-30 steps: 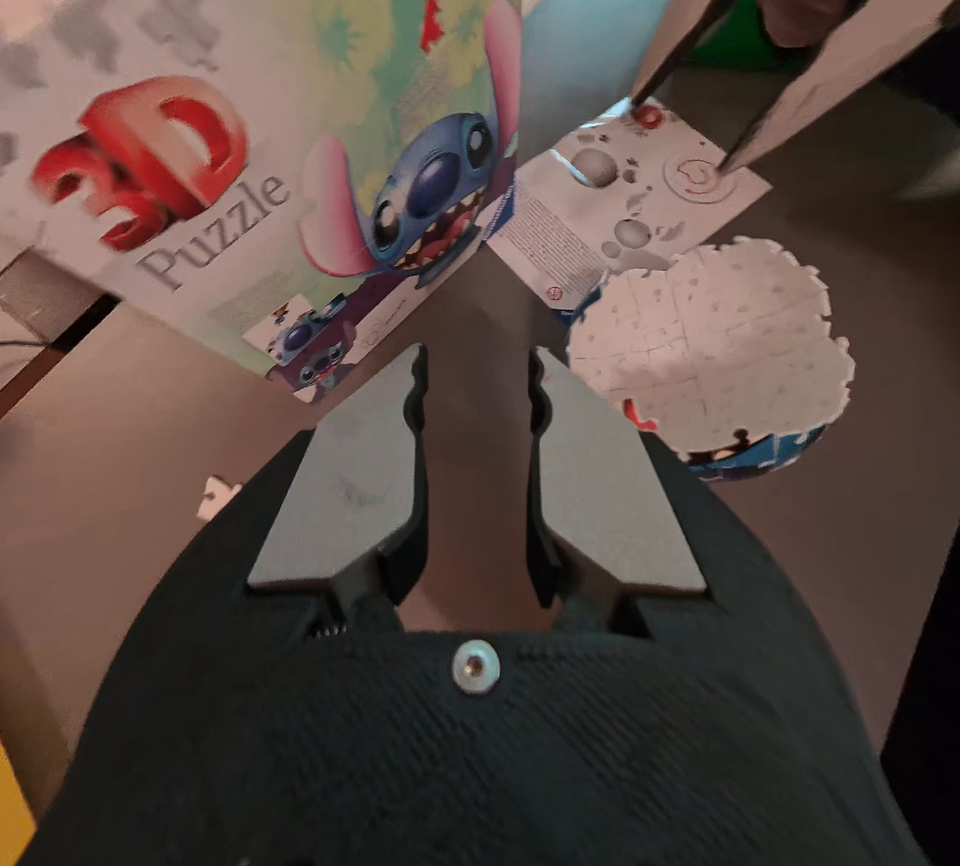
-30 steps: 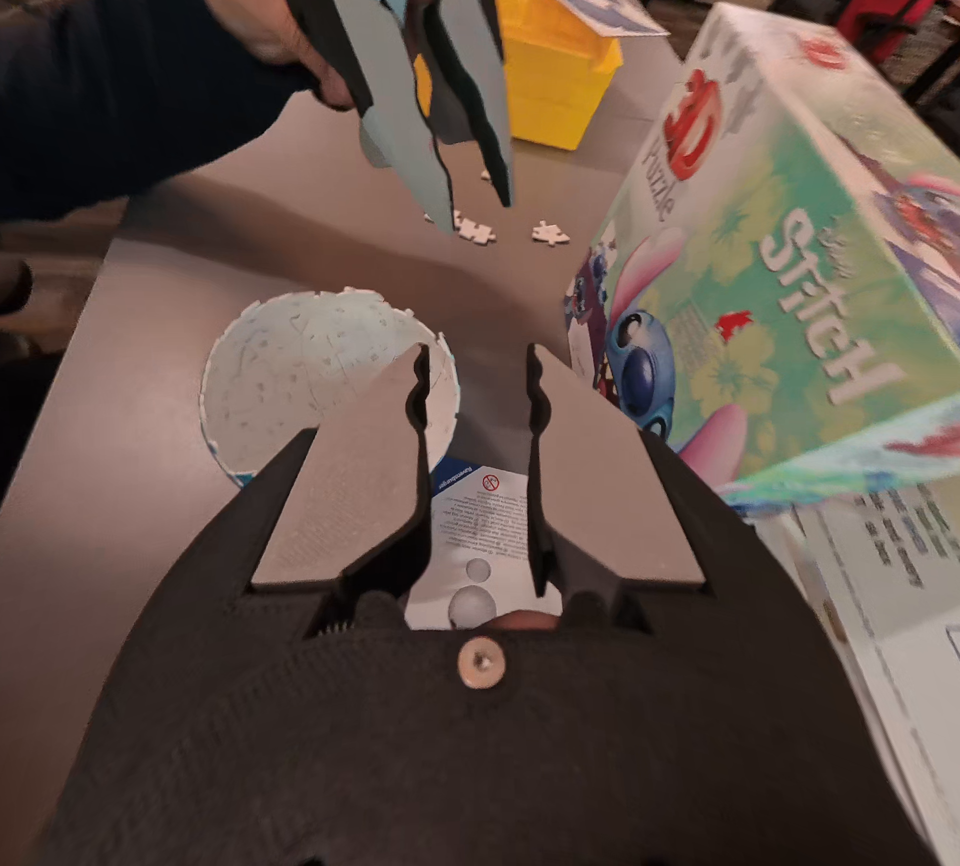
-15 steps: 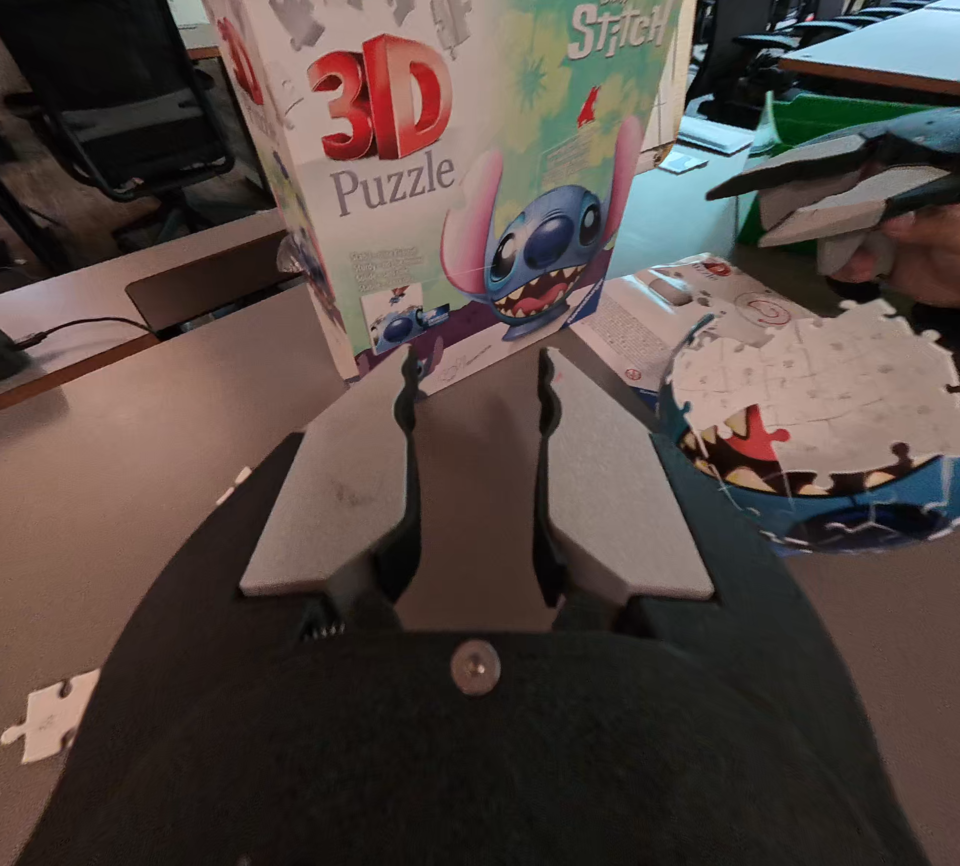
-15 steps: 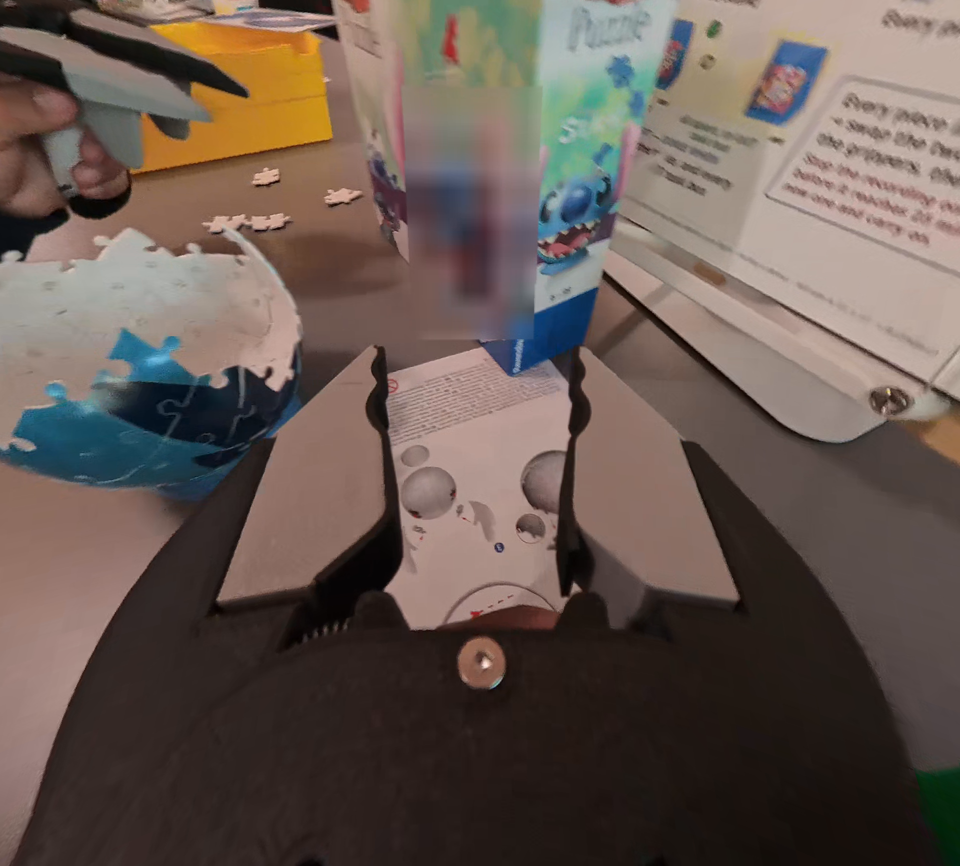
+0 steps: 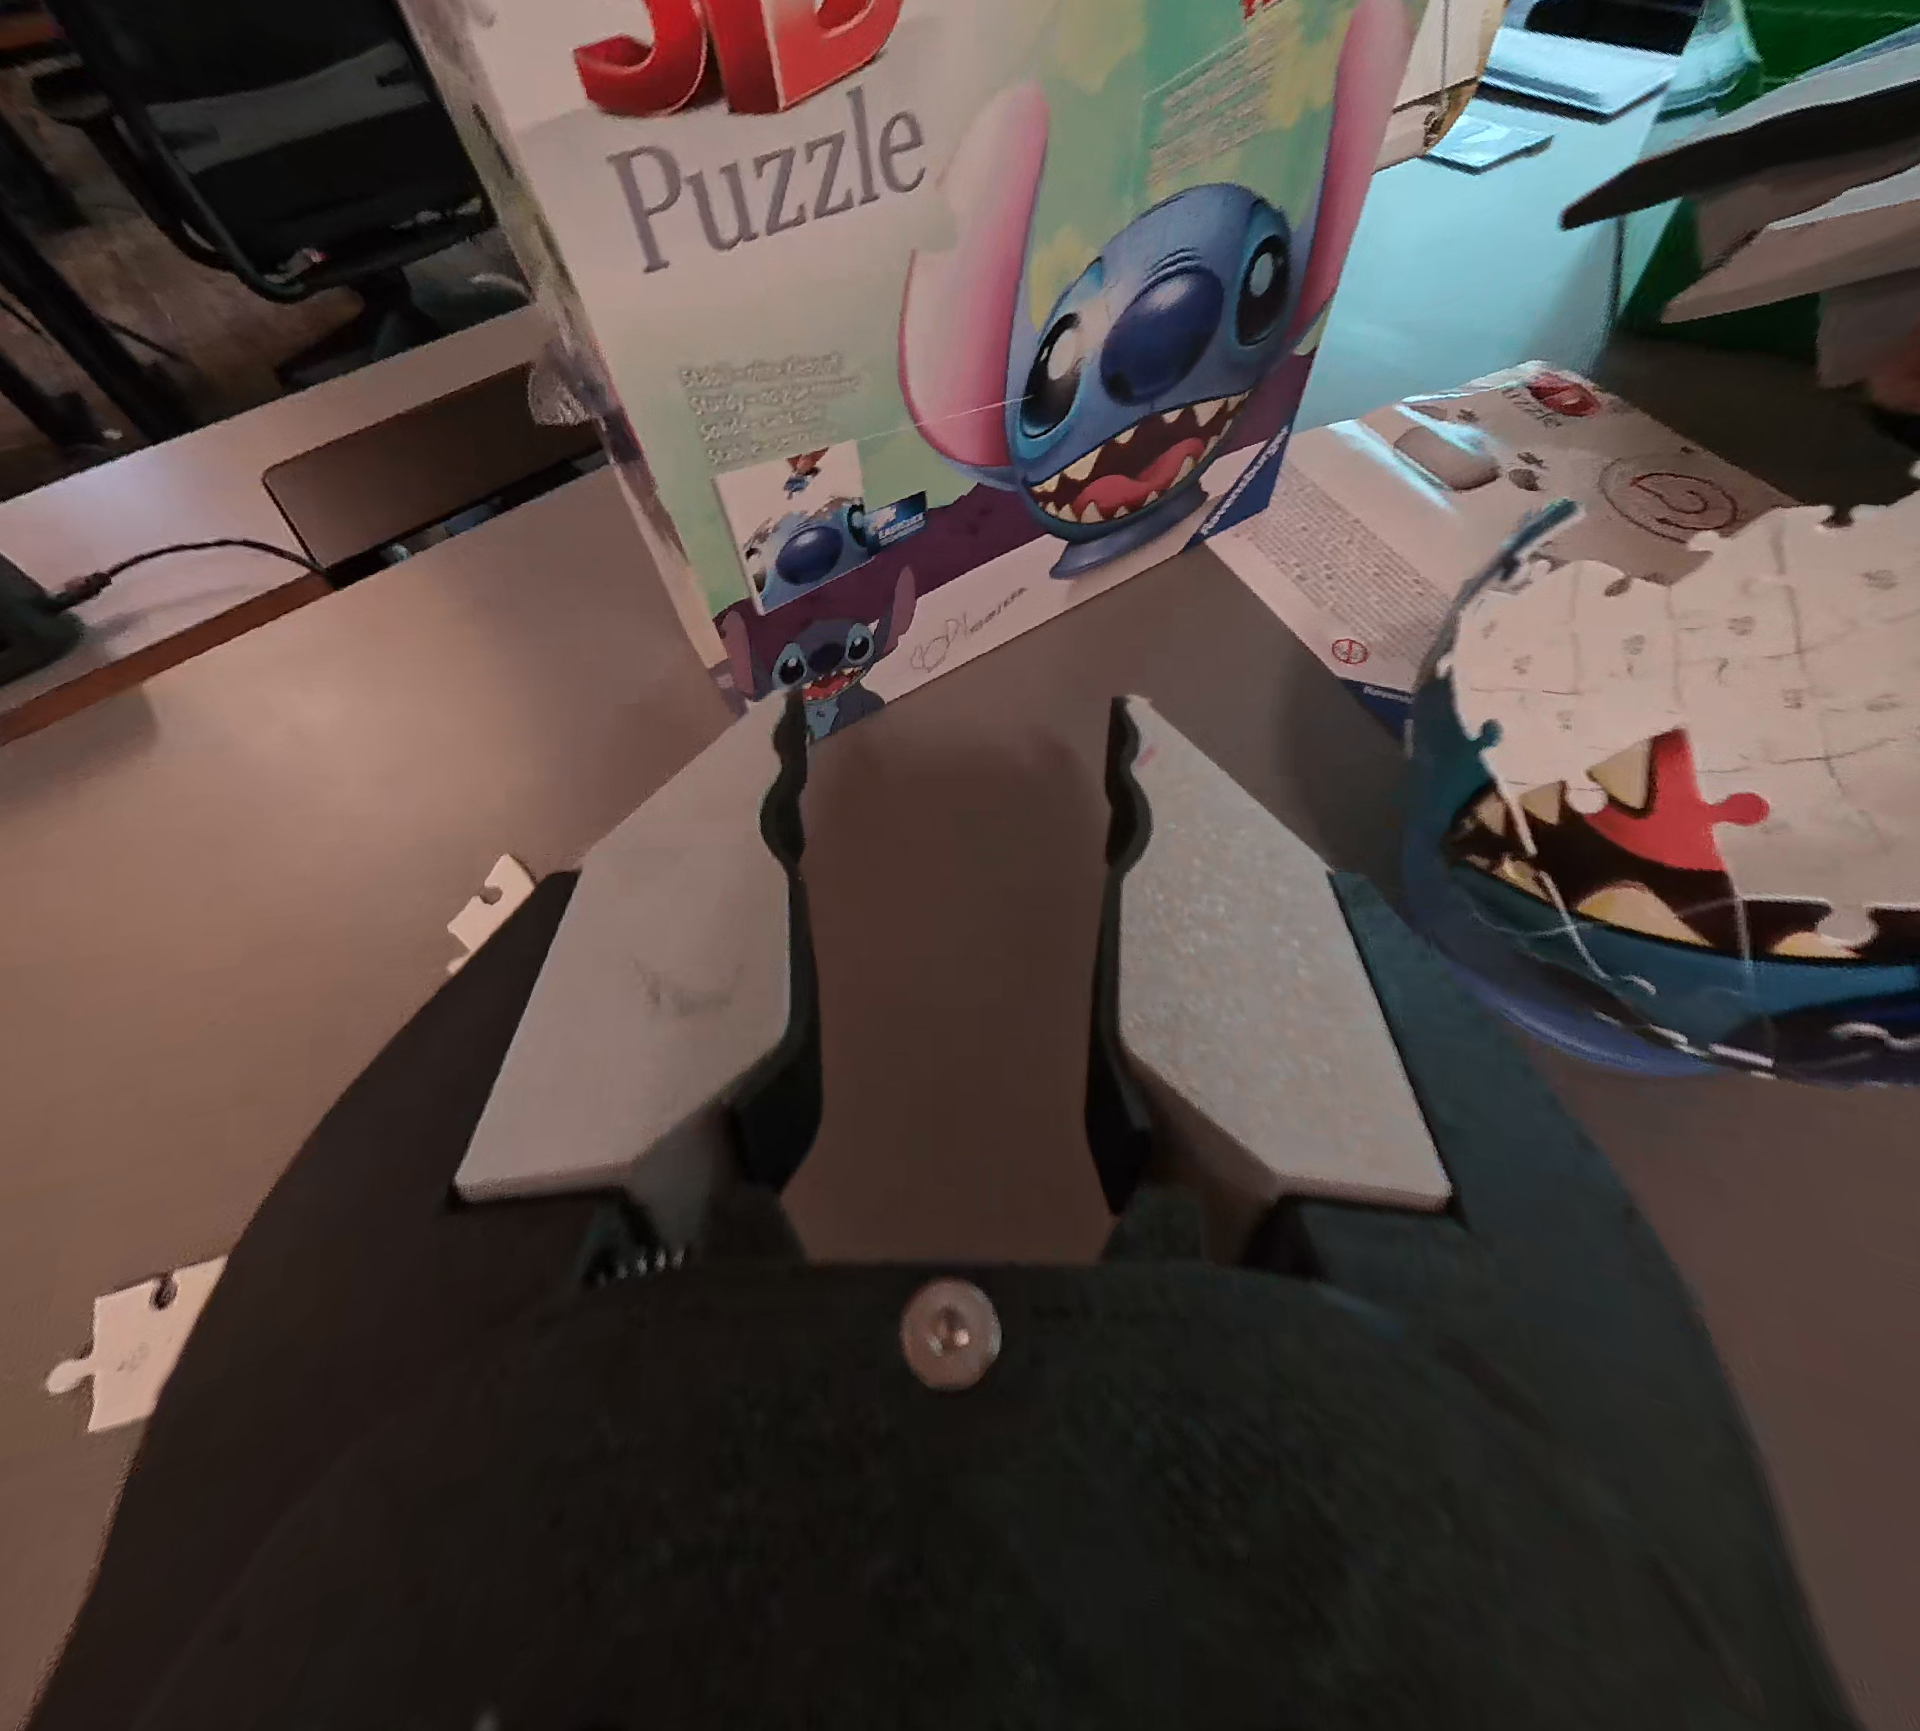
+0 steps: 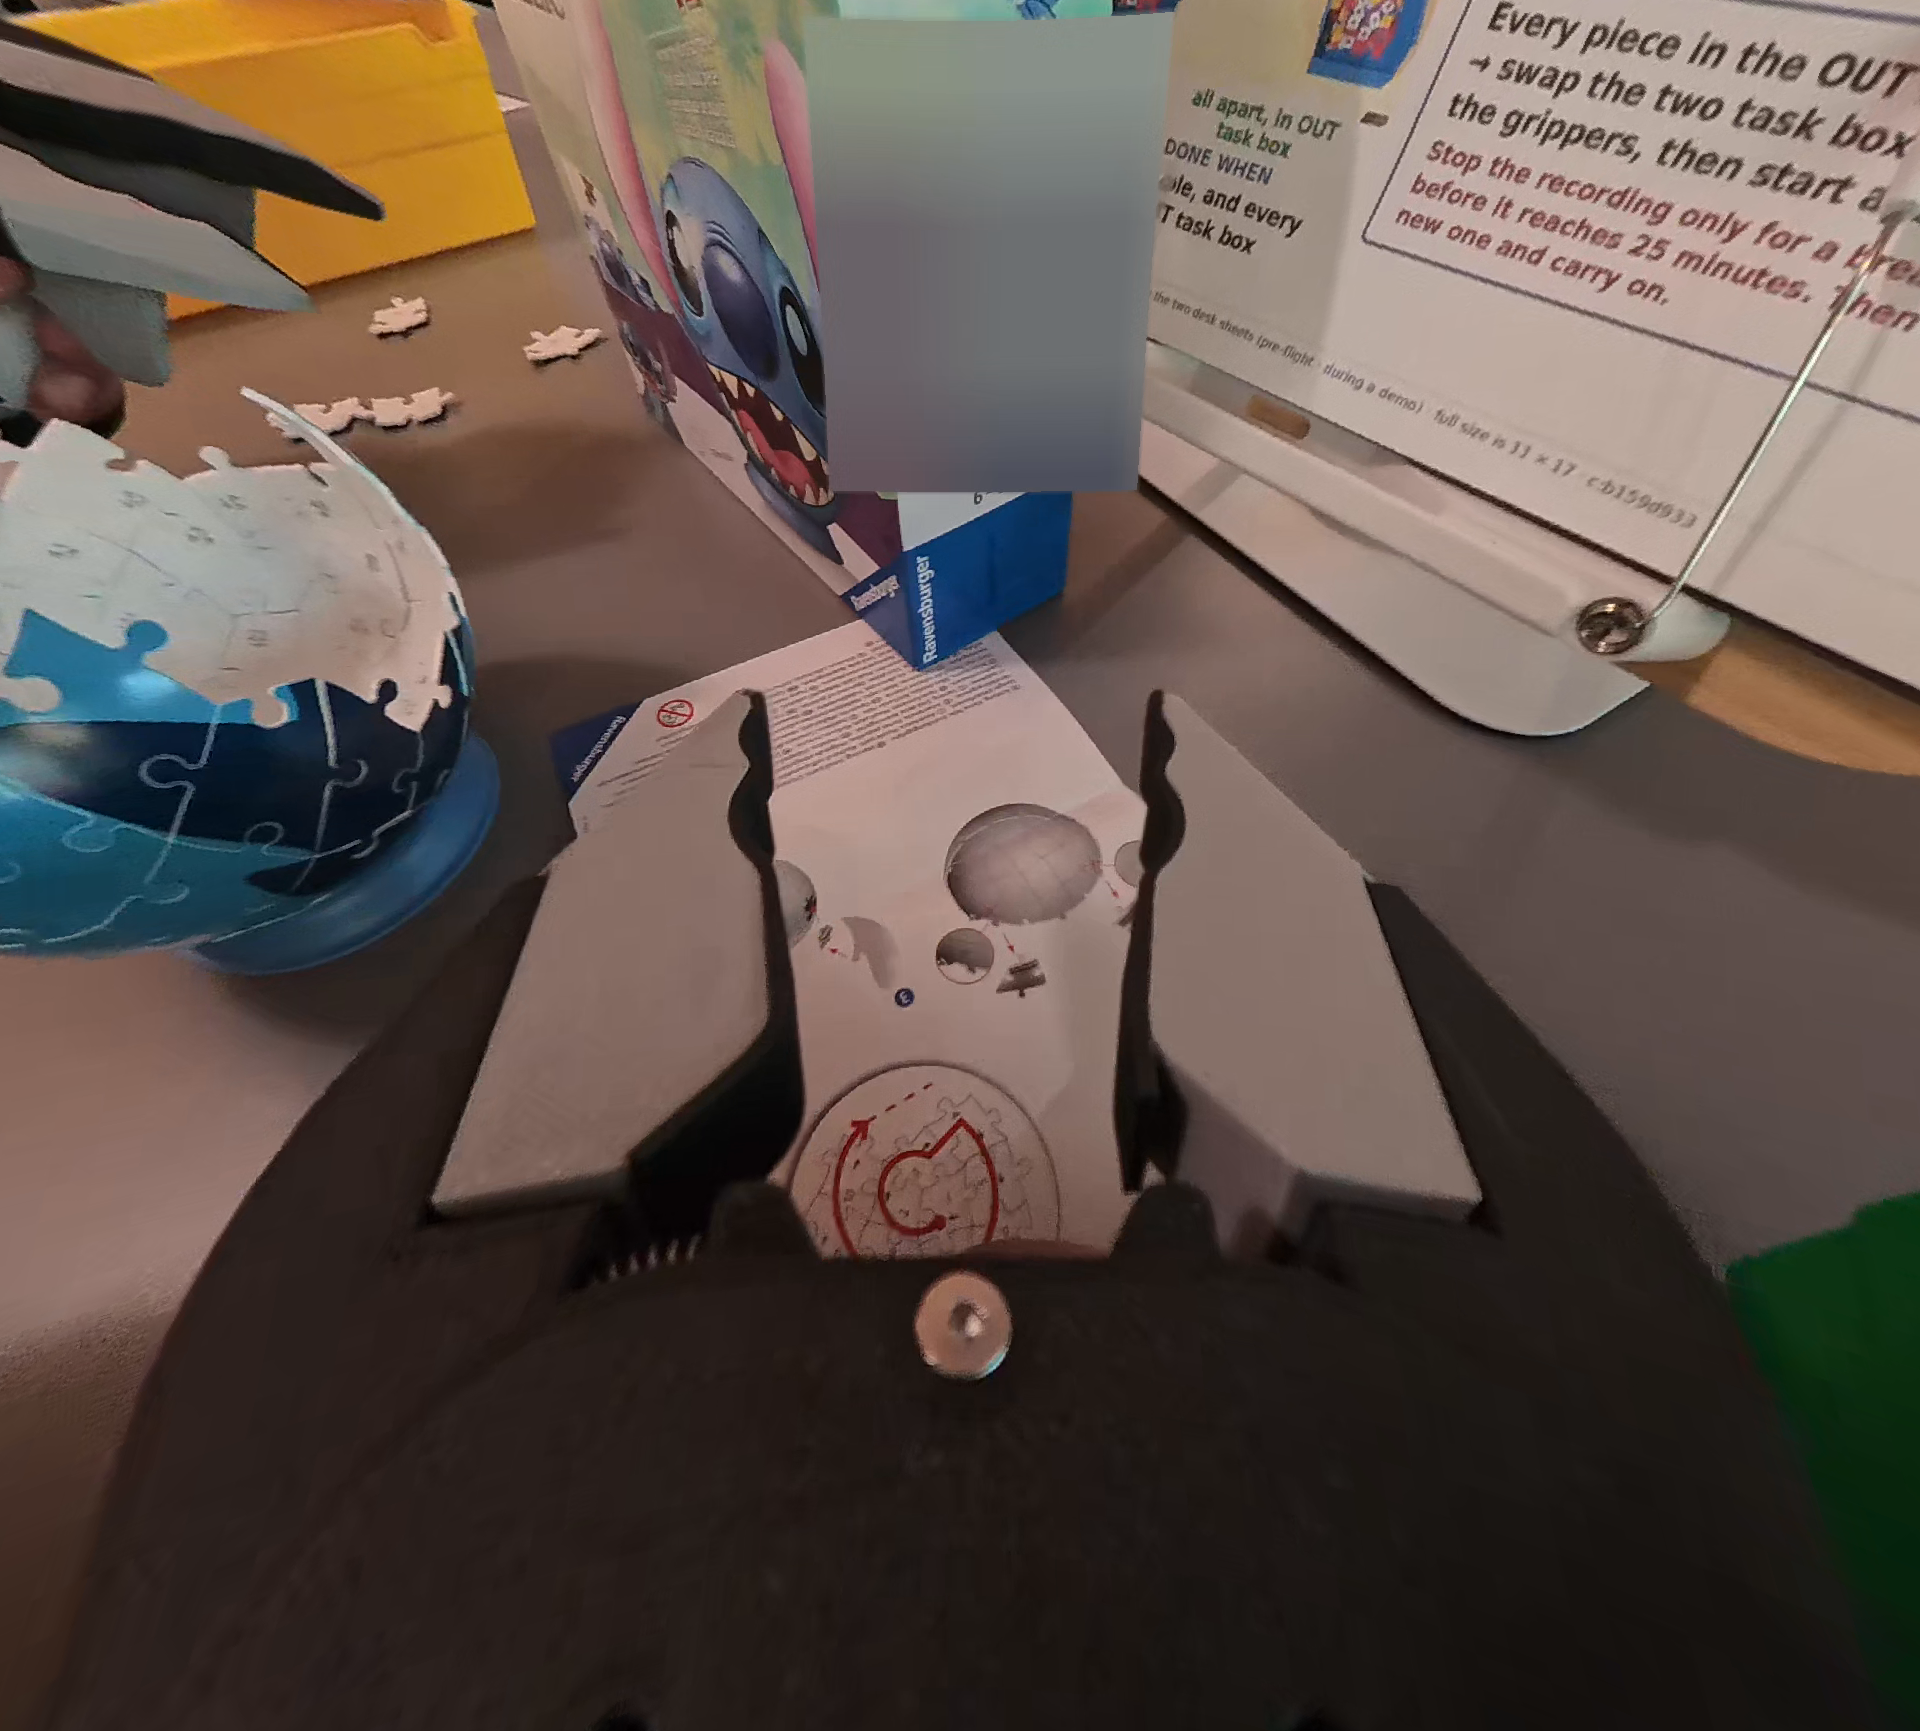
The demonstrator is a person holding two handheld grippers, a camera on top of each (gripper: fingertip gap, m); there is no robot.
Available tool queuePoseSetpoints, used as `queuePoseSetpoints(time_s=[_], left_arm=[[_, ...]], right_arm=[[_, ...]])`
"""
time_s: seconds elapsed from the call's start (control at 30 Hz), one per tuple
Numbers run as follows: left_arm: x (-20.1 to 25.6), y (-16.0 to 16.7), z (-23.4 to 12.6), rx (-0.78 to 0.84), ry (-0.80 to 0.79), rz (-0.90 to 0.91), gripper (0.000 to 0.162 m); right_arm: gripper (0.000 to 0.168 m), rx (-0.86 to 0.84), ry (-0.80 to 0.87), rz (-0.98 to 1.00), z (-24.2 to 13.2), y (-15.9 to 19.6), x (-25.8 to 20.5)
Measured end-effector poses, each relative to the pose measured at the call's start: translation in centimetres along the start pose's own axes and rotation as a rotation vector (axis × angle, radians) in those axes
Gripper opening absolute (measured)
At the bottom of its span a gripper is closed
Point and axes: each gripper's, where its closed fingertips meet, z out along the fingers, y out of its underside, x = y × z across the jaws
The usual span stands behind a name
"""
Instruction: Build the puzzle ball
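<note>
The puzzle ball point(image 5: 1662, 850), a half-built open shell, stood on the desk point(image 5: 312, 798) at the right of the left wrist view. The left gripper point(image 5: 951, 736) hovered low with its jaws parted to a moderate gap and nothing between them. The step in hand was judged to be fetching a piece; two loose pieces point(image 5: 130, 1328) lay at the left, near the gripper body. A flat piece calls for a low, shallow approach and an edge pinch. The puzzle box point(image 5: 935, 279) stood upright just ahead, limiting forward travel.

In the right wrist view, the right gripper point(image 6: 951, 725) was held wide and empty above the instruction sheet point(image 6: 914, 850). The ball sat on its blue stand point(image 6: 416, 881) at the left, with its jagged rim unsupported. More pieces point(image 6: 400, 317) lay beyond it, before a yellow bin point(image 6: 343, 112). Open desk remained to the right, bounded by a white board point(image 6: 1455, 227).
</note>
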Motion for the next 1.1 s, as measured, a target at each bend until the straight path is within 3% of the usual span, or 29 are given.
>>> queuePoseSetpoints(time_s=[0.4,1.1], left_arm=[[-0.1,1.2,0.8,-0.033,0.009,-0.053,0.049],[0.6,2.5,1.7,-0.104,0.036,-0.067,0.048]], right_arm=[[0.065,-0.099,-0.031,-0.045,1.2,2.5,-1.1],[0.061,-0.124,-0.049,-0.033,1.3,2.9,-1.4]])
